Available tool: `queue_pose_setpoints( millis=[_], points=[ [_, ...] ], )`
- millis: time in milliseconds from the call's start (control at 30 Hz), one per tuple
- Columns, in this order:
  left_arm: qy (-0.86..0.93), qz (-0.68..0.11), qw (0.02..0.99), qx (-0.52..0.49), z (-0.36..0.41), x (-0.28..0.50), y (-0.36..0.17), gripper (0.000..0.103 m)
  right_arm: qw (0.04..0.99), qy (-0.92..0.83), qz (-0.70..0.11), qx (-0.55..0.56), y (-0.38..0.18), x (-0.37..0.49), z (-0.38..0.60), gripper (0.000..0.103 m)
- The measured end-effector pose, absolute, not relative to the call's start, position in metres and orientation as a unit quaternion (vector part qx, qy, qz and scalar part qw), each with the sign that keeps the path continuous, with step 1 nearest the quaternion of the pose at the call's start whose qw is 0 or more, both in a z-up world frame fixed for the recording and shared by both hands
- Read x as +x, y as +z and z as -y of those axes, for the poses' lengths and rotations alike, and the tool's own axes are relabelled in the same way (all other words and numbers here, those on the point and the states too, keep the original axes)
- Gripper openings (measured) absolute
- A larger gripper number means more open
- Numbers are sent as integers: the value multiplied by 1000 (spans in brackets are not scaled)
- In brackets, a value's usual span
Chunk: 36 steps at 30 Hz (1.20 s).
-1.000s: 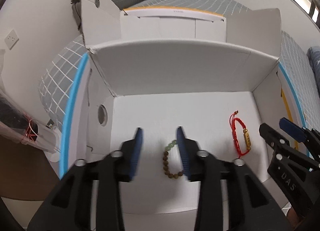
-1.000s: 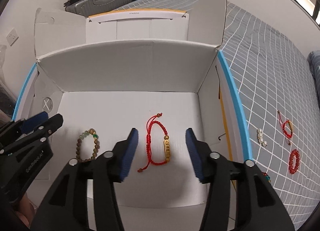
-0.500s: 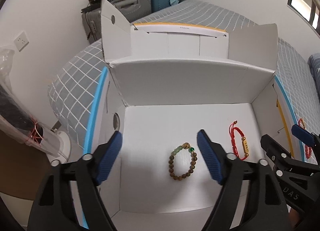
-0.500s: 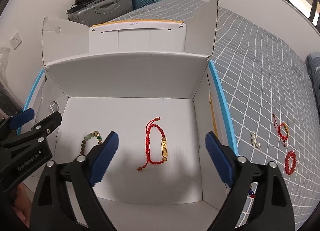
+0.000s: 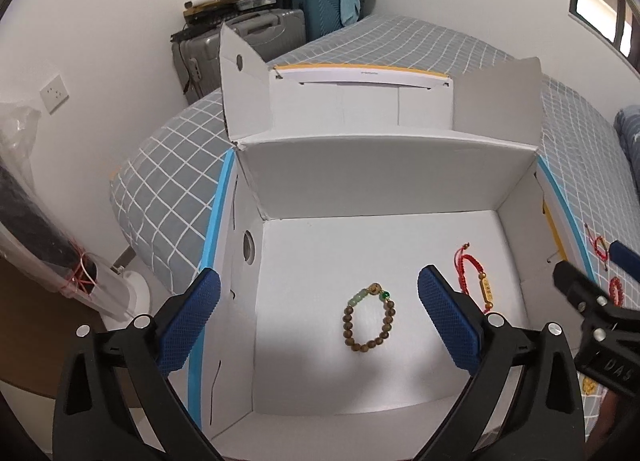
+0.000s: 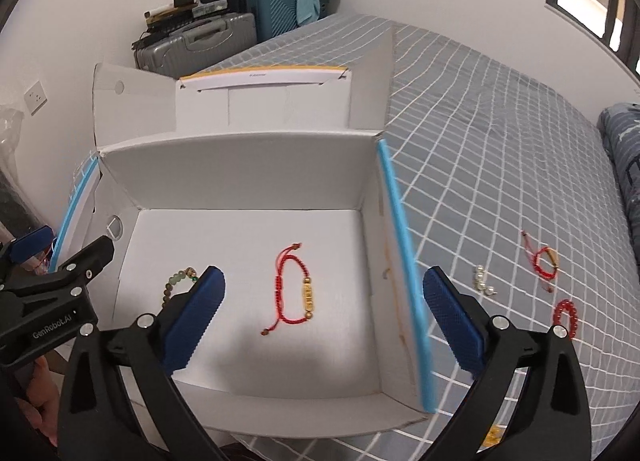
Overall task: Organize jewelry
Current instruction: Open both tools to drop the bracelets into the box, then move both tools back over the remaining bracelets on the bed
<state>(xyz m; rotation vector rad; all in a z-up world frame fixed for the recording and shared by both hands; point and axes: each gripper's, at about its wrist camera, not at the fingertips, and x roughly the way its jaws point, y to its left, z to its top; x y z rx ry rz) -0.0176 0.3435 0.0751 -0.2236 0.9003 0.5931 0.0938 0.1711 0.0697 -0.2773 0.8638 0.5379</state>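
Both grippers over the open white cardboard box (image 5: 380,189) on the bed (image 6: 500,141), pointing down into it. Left gripper (image 5: 318,321): fingers opening, spread wide, nothing between the pads, nothing held. Right gripper (image 6: 324,321): same, fingers opening, wide, empty.

In the box, two pieces, both flat on the floor of the box and apart from each other:
- wooden bead bracelet (image 5: 369,319) with green beads, left of centre
- red cord bracelet (image 6: 294,289) with gold tube charm, right of it

Left view only: full loop of the bead bracelet, round hole in the left box wall (image 5: 248,247), bagged dark item (image 5: 36,229) off the left side of the bed. The red cord bracelet there is partly behind the left gripper's right finger.

Right view only: loose jewelry on the grey checked bedcover right of the box, three pieces clear:
- pearl cluster (image 6: 483,280), nearest the box
- small red cord bracelet with gold charm (image 6: 544,261)
- red bead bracelet (image 6: 566,317), partly cut by the right gripper's arm

Bead bracelet in this view is half hidden behind the right gripper's left finger (image 6: 196,317).

Hard to read: something yellow at the bottom edge of the right view (image 6: 492,437), cut off, can't identify. Left view shows red bits past the right box wall, too small and blocked by the other gripper to count. Each view catches the other gripper at its edge, only in part.

Background: suitcases (image 6: 224,29) stacked against the wall, wall socket (image 5: 54,93), window top right.
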Motion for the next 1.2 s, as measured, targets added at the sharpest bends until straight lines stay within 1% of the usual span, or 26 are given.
queue_pose_setpoints(
  millis=[467,800,1200],
  points=[
    [236,-410,877,-85,-275,-6,103,97,885,207,-402,-112,91,113,-80,95],
    [165,-397,901,-53,-190,16,120,97,895,153,-409,-88,89,136,5,95],
    [99,-408,907,-17,-96,46,103,97,895,104,-428,-66,65,163,89,95]
  ],
)
